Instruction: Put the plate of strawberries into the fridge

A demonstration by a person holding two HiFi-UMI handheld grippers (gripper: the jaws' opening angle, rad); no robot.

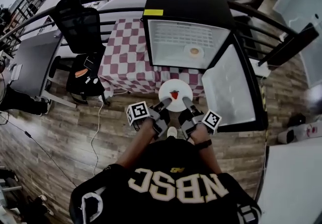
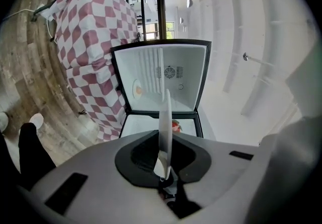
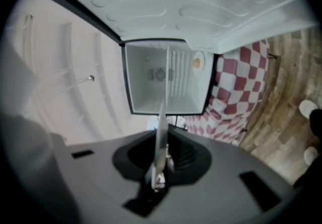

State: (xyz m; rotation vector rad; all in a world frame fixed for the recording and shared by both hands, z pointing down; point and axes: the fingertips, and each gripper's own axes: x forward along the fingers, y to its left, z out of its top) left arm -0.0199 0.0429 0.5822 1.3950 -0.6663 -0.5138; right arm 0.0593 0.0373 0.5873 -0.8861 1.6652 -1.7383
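Note:
A white plate (image 1: 175,98) with one red strawberry (image 1: 174,94) on it hangs in front of the open fridge (image 1: 187,43). My left gripper (image 1: 164,105) is shut on the plate's near left rim and my right gripper (image 1: 187,103) is shut on its near right rim. In the left gripper view the plate (image 2: 165,120) stands edge-on between the jaws of the left gripper (image 2: 165,177), with the strawberry (image 2: 176,126) just beyond and the fridge (image 2: 161,79) ahead. The right gripper view shows the plate's rim (image 3: 162,132) clamped in the right gripper (image 3: 157,177), facing the fridge (image 3: 163,79).
The fridge stands on a table with a red-and-white checked cloth (image 1: 126,52); its door (image 1: 232,87) is swung open to the right. A small dish with something orange (image 1: 194,51) sits inside. A black office chair (image 1: 78,29) stands left, and a cable (image 1: 95,127) lies on the wooden floor.

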